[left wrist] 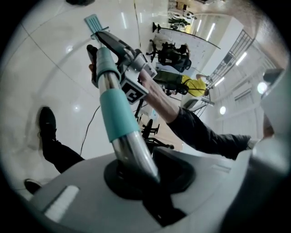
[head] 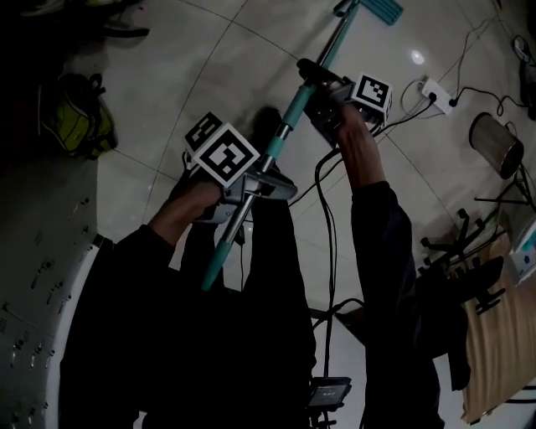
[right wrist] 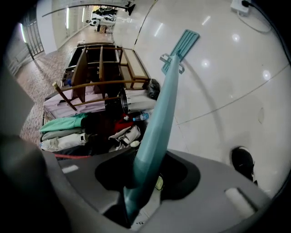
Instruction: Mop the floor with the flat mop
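Note:
The flat mop has a long handle (head: pixel 285 126), part teal and part bare metal, that slants from my waist up to the teal mop head (head: pixel 381 8) on the pale tiled floor. My left gripper (head: pixel 266 178) is shut on the metal lower part of the handle (left wrist: pixel 129 141). My right gripper (head: pixel 318 84) is shut on the teal part further along, nearer the head. In the right gripper view the teal handle (right wrist: pixel 154 132) runs out of the jaws to the mop head (right wrist: pixel 184 43). The left gripper view shows the right gripper (left wrist: pixel 122 50) ahead on the handle.
A white power strip (head: pixel 437 90) with cables lies at the right, beside a metal bin (head: pixel 496 142). A black cable (head: pixel 329 218) trails across the floor. A yellow-green bag (head: pixel 77 117) sits at the left. A wooden rack (right wrist: pixel 104 68) and heaped clothes (right wrist: pixel 82 132) are nearby.

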A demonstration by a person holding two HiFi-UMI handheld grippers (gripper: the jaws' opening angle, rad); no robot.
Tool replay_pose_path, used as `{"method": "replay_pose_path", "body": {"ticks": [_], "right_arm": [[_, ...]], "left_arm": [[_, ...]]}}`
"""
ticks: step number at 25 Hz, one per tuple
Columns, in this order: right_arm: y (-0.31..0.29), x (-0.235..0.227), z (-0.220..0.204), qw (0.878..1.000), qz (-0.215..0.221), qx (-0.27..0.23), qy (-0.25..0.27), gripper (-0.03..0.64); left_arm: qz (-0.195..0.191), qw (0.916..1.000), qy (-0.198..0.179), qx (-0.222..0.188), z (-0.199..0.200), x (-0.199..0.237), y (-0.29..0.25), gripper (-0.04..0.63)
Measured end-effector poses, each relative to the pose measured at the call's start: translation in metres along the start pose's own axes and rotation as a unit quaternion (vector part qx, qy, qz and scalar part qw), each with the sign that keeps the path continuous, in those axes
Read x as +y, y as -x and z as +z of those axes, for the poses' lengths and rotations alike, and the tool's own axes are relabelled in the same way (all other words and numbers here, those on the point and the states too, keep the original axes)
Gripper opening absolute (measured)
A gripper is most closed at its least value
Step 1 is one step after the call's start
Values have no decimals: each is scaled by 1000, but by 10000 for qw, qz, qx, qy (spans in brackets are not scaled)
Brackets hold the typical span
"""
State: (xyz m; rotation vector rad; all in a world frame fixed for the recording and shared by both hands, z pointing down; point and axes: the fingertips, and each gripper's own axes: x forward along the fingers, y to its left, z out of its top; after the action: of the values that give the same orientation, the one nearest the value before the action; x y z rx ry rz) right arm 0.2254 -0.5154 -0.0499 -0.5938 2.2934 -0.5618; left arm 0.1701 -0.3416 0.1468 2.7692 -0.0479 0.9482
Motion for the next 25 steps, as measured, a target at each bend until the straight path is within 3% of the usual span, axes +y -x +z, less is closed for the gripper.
{"method": "replay_pose_path", "body": {"ticks": [5,11,17,25], "right_arm": [[4,3,51,9999,-3,87,126,166],[2,7,35,9998,54,-47,182,164],[1,2,-40,9999,78,2,155,161],[-10,-20,-229,9993,86,373,27,158]], "left_arm": [[174,9998,-59,50,47,2,-13,67],[96,9999,-112,58,29,1,-7,66],[146,9996,-157,155,-48,5,8,66],[382,9985,-41,388,-233,21,38,67]]}}
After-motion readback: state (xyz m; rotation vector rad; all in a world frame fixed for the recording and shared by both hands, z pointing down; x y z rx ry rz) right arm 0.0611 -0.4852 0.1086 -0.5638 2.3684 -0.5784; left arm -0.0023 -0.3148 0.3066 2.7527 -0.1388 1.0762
